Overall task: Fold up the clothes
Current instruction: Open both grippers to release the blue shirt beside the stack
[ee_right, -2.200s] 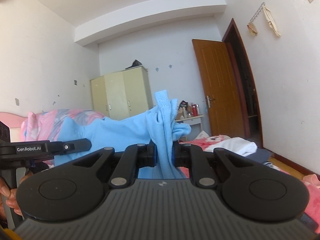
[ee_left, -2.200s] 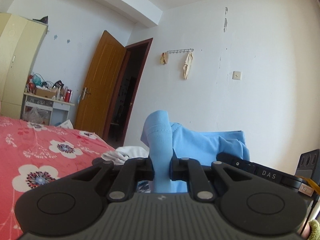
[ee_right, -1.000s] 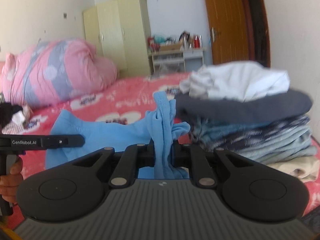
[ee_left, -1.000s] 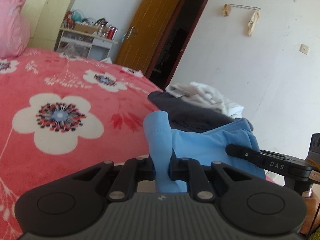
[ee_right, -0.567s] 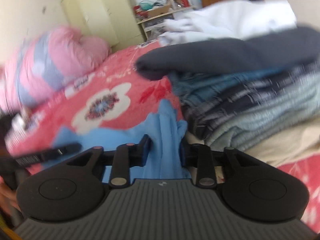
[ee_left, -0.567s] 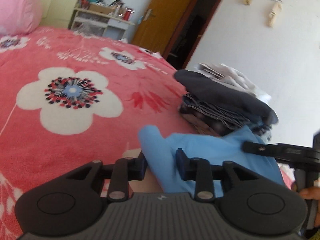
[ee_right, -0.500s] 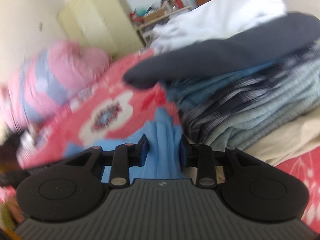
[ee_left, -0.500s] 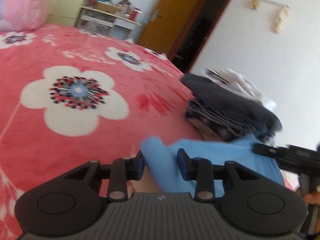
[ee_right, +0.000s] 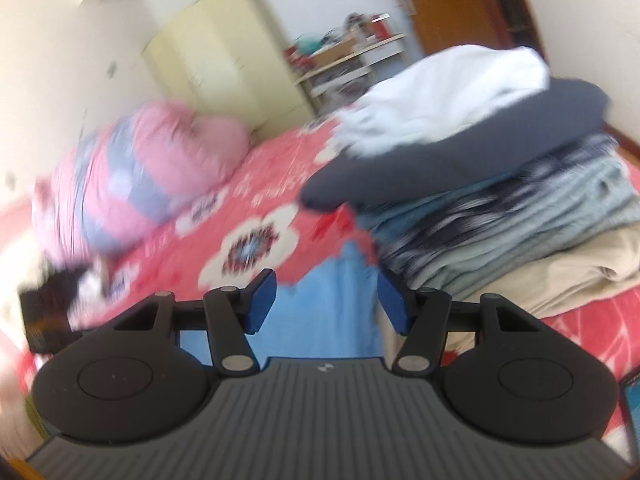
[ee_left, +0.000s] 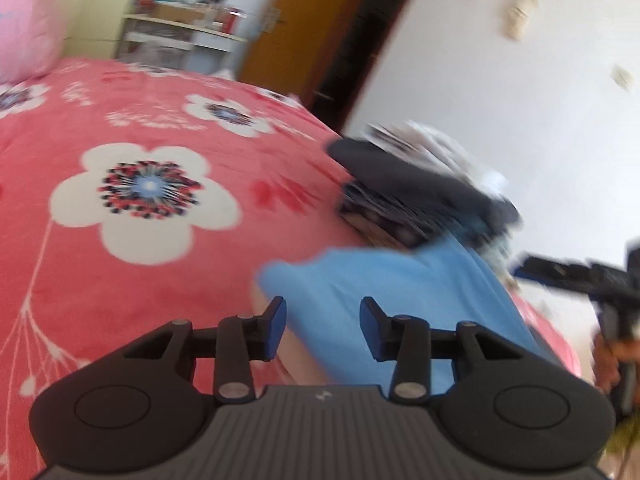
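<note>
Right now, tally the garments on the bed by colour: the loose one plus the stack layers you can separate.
Light blue garment, loose: 1
White top layer: 1
Dark grey layer: 1
Blue-patterned layers: blurred, at least 2
Beige bottom layer: 1
Total: at least 6

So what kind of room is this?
Most likely a bedroom. There's a bed with a red flowered cover, a pink quilt bundled at its far end, a pale yellow wardrobe against the wall, and a pile of folded clothes on the bed.
</note>
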The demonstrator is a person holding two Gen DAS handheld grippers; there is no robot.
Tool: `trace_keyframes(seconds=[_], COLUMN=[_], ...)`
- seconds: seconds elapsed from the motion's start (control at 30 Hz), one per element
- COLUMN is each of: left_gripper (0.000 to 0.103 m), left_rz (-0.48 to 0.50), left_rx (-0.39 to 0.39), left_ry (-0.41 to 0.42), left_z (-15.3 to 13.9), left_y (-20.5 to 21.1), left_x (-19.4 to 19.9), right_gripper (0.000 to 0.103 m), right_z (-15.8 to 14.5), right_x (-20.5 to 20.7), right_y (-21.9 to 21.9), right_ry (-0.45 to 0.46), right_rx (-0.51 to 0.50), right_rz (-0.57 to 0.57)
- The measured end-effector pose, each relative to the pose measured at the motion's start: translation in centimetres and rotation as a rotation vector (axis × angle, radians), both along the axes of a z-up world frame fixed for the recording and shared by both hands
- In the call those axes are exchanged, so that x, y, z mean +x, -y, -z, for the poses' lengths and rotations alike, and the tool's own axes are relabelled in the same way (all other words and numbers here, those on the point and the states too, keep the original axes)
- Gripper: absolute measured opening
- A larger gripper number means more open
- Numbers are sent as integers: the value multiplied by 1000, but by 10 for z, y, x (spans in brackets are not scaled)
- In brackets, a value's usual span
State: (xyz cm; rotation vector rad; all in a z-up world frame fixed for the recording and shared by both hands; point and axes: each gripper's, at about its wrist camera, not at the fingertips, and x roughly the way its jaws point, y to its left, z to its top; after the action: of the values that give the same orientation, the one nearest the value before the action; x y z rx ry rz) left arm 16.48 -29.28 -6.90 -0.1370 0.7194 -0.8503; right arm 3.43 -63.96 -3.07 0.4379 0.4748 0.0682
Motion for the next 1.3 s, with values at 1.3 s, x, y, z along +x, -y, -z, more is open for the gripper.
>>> trace_keyframes(seconds=[1.3], left_gripper=[50], left_rz=[-27], left_rx=[-134], left_ry=[-396], left_z=[40], left_y=[0], left_x=[62], right_gripper=[61], right_z=[-16], right_x=[-36], right_y=[-41], right_ry=[-18], right_rx=[-206], right_rz=[0])
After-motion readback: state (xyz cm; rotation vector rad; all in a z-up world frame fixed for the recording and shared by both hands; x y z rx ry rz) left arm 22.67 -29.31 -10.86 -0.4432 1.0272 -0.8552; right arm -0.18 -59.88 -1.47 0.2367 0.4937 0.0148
